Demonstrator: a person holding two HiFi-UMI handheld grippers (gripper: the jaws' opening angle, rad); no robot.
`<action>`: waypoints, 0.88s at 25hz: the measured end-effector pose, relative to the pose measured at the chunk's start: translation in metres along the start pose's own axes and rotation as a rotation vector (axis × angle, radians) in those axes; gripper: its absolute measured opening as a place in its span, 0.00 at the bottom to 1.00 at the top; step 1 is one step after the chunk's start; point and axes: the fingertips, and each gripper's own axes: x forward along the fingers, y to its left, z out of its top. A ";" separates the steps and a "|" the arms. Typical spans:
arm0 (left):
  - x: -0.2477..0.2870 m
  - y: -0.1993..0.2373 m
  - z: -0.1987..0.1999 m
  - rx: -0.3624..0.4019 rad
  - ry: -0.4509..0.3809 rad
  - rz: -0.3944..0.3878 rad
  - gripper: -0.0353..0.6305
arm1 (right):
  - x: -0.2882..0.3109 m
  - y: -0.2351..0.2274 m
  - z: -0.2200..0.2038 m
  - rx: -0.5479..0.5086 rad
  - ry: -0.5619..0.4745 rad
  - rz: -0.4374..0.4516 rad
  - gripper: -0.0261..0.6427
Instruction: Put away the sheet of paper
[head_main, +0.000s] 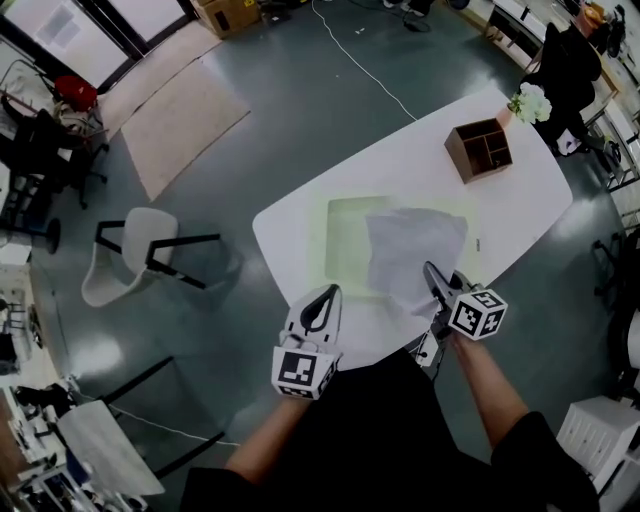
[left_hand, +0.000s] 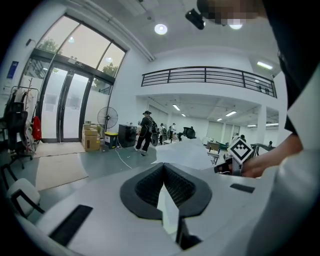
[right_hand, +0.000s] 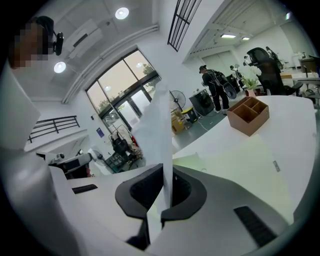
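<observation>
A white sheet of paper (head_main: 415, 250) lies partly lifted over a pale green mat (head_main: 345, 235) on the white table (head_main: 300, 225). My right gripper (head_main: 432, 272) is shut on the sheet's near edge. In the right gripper view the sheet (right_hand: 160, 135) rises upright from between the closed jaws of the right gripper (right_hand: 167, 172). My left gripper (head_main: 322, 295) hovers over the table's near edge, to the left of the sheet, jaws together and holding nothing. From the left gripper (left_hand: 163, 167) the raised sheet (left_hand: 187, 150) shows ahead to the right.
A brown wooden organizer (head_main: 479, 148) with compartments stands at the table's far right, with white flowers (head_main: 528, 103) beyond it. A white chair (head_main: 130, 255) stands on the floor to the left, and a beige rug (head_main: 185, 120) lies further off. A person stands in the distance.
</observation>
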 end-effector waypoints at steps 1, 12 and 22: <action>0.003 -0.002 -0.002 0.002 0.003 0.005 0.06 | 0.002 -0.007 -0.001 0.005 0.005 0.003 0.04; 0.024 -0.010 -0.020 -0.035 0.040 0.063 0.06 | 0.011 -0.056 -0.009 0.066 0.061 0.008 0.04; 0.043 -0.025 -0.036 -0.046 0.082 0.053 0.06 | 0.005 -0.088 -0.013 0.111 0.064 -0.014 0.04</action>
